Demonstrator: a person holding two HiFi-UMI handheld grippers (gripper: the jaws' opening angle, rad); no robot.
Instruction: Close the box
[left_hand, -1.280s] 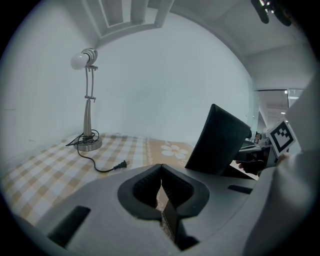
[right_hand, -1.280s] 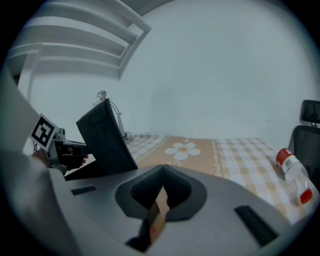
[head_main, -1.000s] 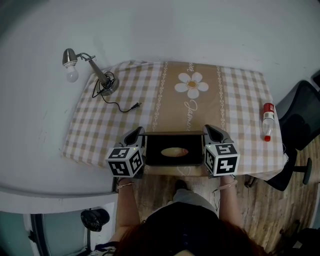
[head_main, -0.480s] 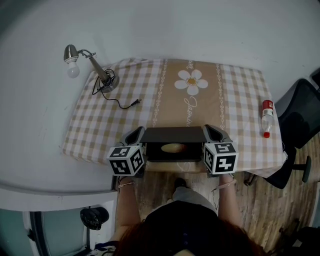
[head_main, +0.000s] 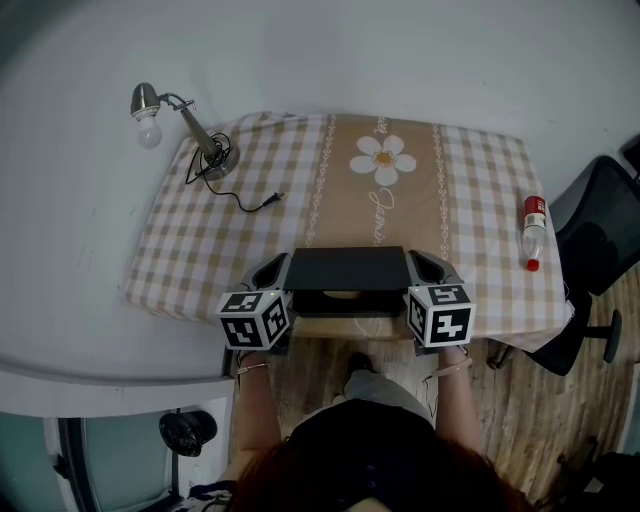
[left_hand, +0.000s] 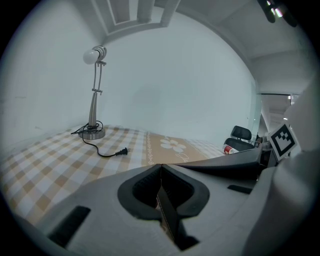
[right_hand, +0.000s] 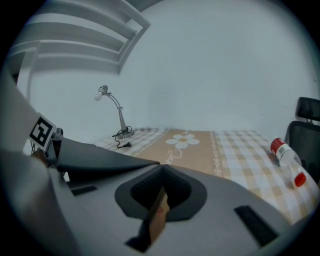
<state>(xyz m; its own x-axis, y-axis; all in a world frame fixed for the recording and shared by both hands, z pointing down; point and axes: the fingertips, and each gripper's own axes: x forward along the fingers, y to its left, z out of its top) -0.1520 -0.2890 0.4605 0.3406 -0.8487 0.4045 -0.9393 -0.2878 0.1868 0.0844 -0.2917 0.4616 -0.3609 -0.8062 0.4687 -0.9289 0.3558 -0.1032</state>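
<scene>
Both my left gripper (left_hand: 161, 175) and right gripper (right_hand: 161, 175) clench thin brown card flaps (right_hand: 156, 220); the flat black box lid (head_main: 347, 269) is nearly down, a slim near gap remaining.

The box (head_main: 346, 268) sits at the table's (head_main: 480, 180) near edge, between the left gripper (head_main: 272, 272) and the right gripper (head_main: 420, 268) — one at each end. A desk lamp (head_main: 195, 135) stands at the far-left corner, its cord (head_main: 245, 205) trailing inward. A bottle (head_main: 532, 232) lies near the right edge — an office chair (head_main: 600, 230) beyond it.
</scene>
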